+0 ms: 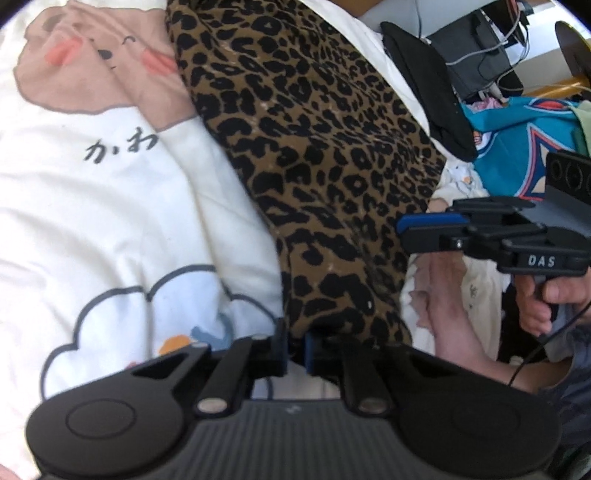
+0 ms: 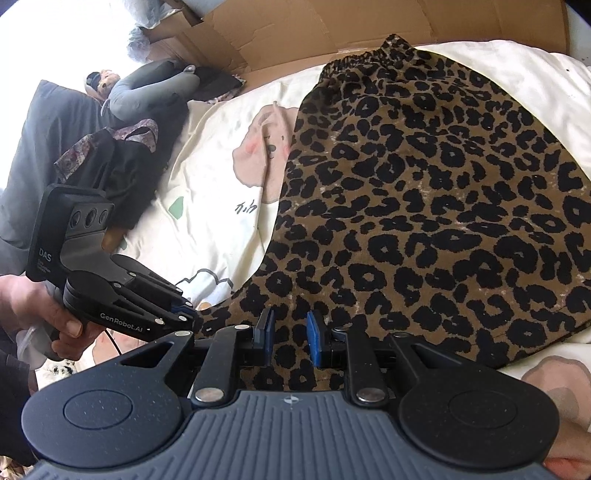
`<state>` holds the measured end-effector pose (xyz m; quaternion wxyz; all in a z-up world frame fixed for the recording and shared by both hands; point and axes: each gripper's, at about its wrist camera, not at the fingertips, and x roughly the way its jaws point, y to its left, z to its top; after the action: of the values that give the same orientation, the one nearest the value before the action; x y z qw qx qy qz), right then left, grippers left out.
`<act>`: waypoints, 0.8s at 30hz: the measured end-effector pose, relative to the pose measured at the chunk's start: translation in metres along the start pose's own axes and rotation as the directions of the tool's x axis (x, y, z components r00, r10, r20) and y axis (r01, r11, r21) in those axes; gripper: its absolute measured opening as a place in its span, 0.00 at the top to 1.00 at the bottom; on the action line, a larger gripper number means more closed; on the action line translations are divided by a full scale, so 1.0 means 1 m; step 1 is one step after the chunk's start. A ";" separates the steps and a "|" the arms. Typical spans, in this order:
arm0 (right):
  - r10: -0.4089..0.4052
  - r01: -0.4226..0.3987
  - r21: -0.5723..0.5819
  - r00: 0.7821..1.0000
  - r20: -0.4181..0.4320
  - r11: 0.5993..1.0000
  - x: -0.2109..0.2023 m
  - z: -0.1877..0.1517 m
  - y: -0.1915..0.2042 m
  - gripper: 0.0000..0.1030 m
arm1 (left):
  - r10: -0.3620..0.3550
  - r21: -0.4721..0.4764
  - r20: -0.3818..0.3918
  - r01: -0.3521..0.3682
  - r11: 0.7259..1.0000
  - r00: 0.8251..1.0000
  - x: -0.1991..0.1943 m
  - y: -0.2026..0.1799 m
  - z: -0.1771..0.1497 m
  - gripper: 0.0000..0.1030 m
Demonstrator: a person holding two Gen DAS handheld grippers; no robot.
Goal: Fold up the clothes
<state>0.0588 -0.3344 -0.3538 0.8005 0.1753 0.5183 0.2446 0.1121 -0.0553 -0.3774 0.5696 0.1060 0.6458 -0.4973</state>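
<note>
A leopard-print skirt (image 1: 314,147) (image 2: 424,203) lies spread on a white quilt with a cartoon bear (image 1: 92,203) (image 2: 214,206). Its elastic waistband (image 2: 369,55) is at the far end. My left gripper (image 1: 295,352) (image 2: 190,314) is shut on the near hem corner, and the fabric runs in between its pads. My right gripper (image 2: 290,334) (image 1: 400,229) hovers low over the same hem, a little to the right. Its blue pads (image 2: 314,336) stand apart, with flat fabric showing behind the gap and nothing pinched.
A teal garment (image 1: 517,147) and a black one (image 1: 424,81) lie beyond the skirt's right side. On the left are dark clothes (image 2: 122,162) and a grey neck pillow (image 2: 155,85). Cardboard (image 2: 332,26) stands behind the bed. A hand (image 1: 554,295) holds the right gripper's handle.
</note>
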 end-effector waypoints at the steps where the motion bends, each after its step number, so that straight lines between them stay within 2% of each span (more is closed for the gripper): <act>1: 0.002 -0.002 -0.007 1.000 -0.001 1.000 0.001 0.001 0.001 0.81 | 0.009 -0.003 -0.004 -0.009 1.000 1.000 -0.001 0.002 -0.001 0.96; 9: 0.023 -0.026 -0.061 0.998 -0.052 0.998 0.022 0.001 0.008 0.81 | 0.051 -0.032 -0.048 -0.052 0.998 0.998 -0.006 0.021 -0.006 1.00; 14: 0.034 -0.044 -0.089 0.993 -0.114 0.995 0.041 -0.012 0.014 0.81 | 0.041 -0.029 -0.004 -0.041 0.999 0.999 -0.028 0.024 0.004 1.00; 20: 0.062 -0.081 -0.121 0.986 -0.153 0.989 0.047 -0.023 0.026 0.81 | -0.012 0.006 0.070 0.011 1.000 0.997 -0.037 0.000 0.029 0.99; 24: 0.071 -0.097 -0.139 0.981 -0.179 0.985 0.051 -0.029 0.030 0.81 | -0.045 0.052 0.044 0.043 0.998 0.998 -0.015 -0.022 0.037 0.98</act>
<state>0.0435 -0.2801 -0.3871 0.7519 0.1155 0.5588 0.3303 0.1251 -0.0874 -0.3478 0.5701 0.0951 0.6219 -0.5283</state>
